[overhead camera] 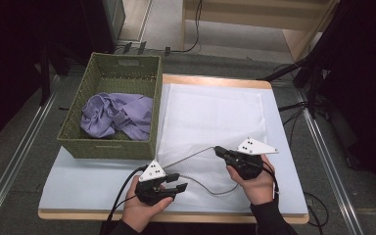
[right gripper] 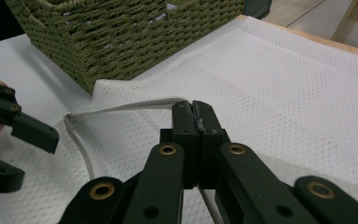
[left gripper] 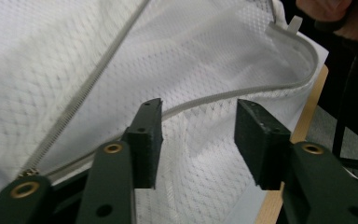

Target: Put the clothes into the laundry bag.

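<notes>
While my left hand (overhead camera: 139, 208) rested low at the near edge of the surface (overhead camera: 78, 181), its tool (overhead camera: 172, 185) pointed toward the right with the jaws parted and nothing pressed between them; the zipper edge lay just beyond their tips. My right hand (overhead camera: 255, 182) sat farther in, palm down, and my right tool (overhead camera: 217, 150) pointed left, clenched on the grey zipper edge (right gripper: 135, 106) of the white mesh laundry bag (overhead camera: 210, 115). That bag lay flat across the middle of the surface, its zipper open in a long loop between my two tools. A green woven basket (overhead camera: 112, 147) stood at the bag's left side, touching its corner, with a crumpled lilac garment (overhead camera: 117, 113) inside. Nothing lay between the tools and the bag's opening. The mesh looked fine, white and slightly rumpled near me.
</notes>
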### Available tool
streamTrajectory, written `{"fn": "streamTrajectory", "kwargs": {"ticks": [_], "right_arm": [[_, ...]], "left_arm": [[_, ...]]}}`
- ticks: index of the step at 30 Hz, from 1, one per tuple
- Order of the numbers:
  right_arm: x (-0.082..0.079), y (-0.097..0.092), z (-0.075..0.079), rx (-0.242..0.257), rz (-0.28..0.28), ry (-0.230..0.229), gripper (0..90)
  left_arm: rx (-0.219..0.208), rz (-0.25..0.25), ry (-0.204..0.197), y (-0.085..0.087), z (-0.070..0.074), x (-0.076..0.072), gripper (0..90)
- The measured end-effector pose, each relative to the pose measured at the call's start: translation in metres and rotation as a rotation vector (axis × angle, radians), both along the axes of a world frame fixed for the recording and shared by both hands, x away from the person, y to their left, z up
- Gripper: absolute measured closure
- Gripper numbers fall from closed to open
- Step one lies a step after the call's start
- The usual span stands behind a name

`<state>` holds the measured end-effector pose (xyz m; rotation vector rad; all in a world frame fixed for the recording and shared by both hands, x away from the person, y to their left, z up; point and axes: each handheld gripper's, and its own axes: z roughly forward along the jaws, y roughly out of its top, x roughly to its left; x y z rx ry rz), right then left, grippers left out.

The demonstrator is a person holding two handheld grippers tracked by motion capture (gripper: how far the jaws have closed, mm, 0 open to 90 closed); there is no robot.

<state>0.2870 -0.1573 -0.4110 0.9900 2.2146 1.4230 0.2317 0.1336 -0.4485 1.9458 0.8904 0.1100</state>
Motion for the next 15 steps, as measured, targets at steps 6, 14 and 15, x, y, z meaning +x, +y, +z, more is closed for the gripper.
{"fn": "streamTrajectory", "kwargs": {"ticks": [6, 14, 15], "right_arm": [[0.001, 0.001, -0.005, -0.018, 0.000, 0.008, 90.0], [0.001, 0.000, -0.007, -0.022, 0.003, 0.009, 90.0], [0.001, 0.001, -0.008, -0.021, 0.003, 0.013, 90.0]], "left_arm": [[0.001, 0.017, -0.030, 0.010, 0.012, 0.001, 30.4], [-0.001, 0.045, -0.086, 0.026, 0.028, 0.003, 20.4], [-0.001, 0.056, -0.095, 0.032, 0.032, 0.005, 19.8]]}}
